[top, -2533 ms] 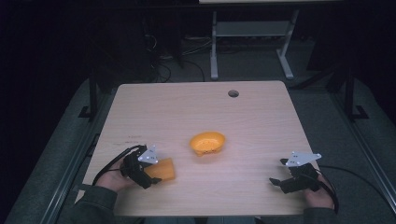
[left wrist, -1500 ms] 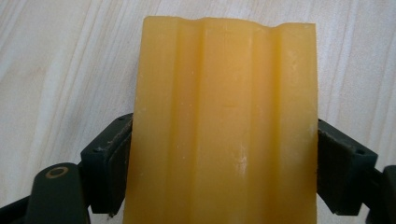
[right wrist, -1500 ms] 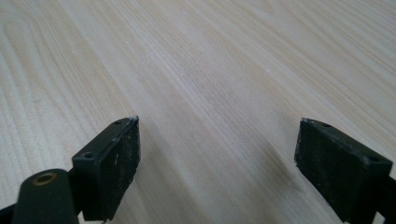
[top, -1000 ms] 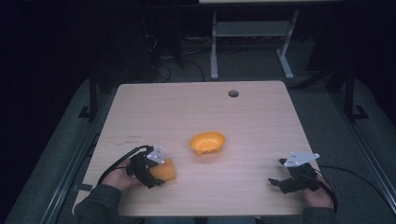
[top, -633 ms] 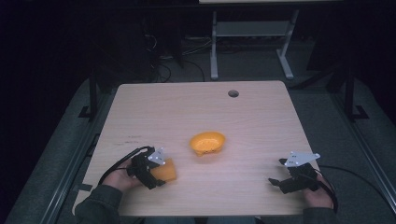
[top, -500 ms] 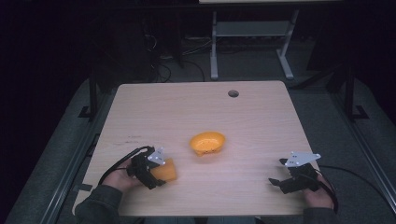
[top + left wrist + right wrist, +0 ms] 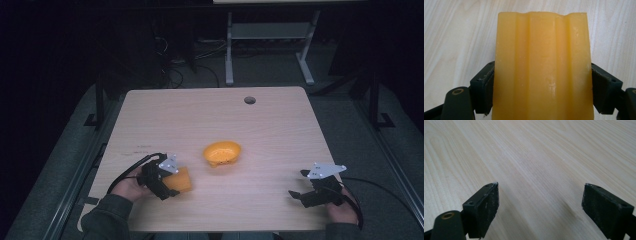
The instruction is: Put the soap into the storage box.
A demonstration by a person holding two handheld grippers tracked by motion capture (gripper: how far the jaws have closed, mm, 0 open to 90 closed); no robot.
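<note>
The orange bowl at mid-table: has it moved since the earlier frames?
No. The orange bowl sits at the same spot relative to the table's hole.

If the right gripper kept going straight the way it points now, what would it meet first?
Probably nothing: the right gripper, jaws open, points along bare wooden table. The orange bowl seems to lie off that line, though depth is unclear.

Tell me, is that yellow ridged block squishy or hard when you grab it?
Probably fairly hard: the yellow ridged block keeps straight edges where the left gripper clamps its sides. Its waxy sheen suggests it could be slippery. It looks light for its size, held by the sides alone.
</note>
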